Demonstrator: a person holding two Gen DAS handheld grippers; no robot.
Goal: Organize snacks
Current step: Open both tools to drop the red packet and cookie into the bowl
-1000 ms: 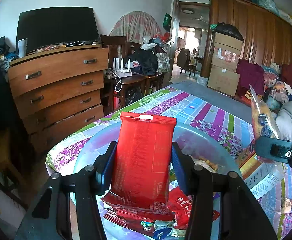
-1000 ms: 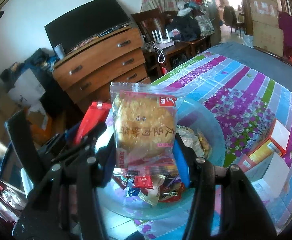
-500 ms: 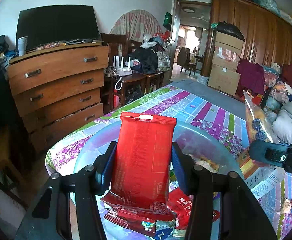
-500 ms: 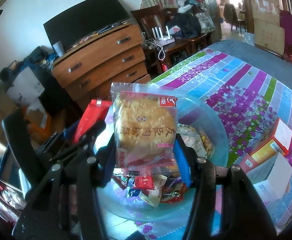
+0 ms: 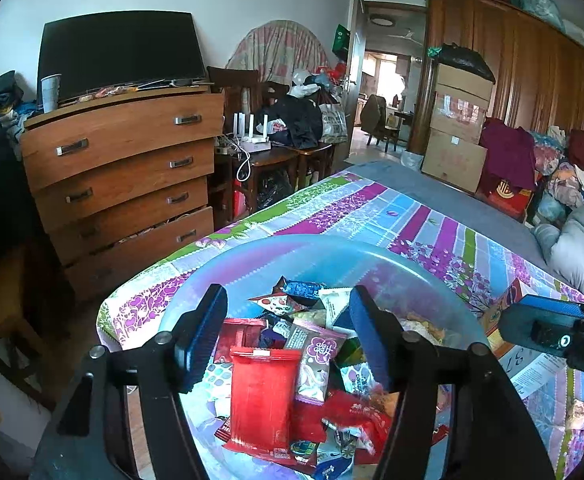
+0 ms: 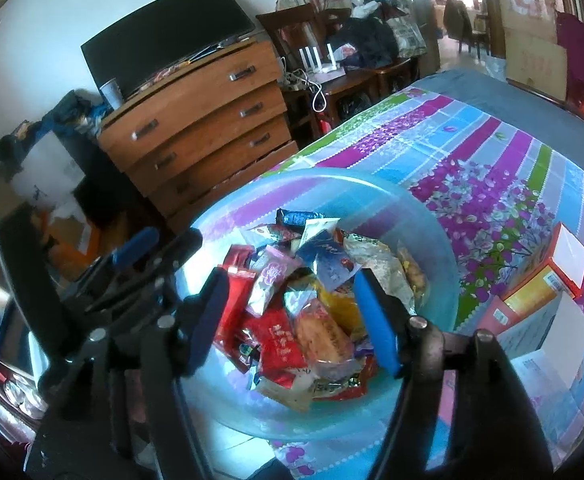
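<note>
Both tongs, left (image 5: 288,336) and right (image 6: 292,312), gape empty over the bowl (image 5: 312,248); the packets (image 5: 262,396) below look light, crinkly, slippery, best pinched flat across an edge.

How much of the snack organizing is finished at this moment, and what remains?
Done: the red packet and the biscuit packet lie in the blue bowl with many other snacks. In hand: nothing; the left gripper and right gripper are both open above it. Left: the boxes beside the bowl, perhaps.
</note>
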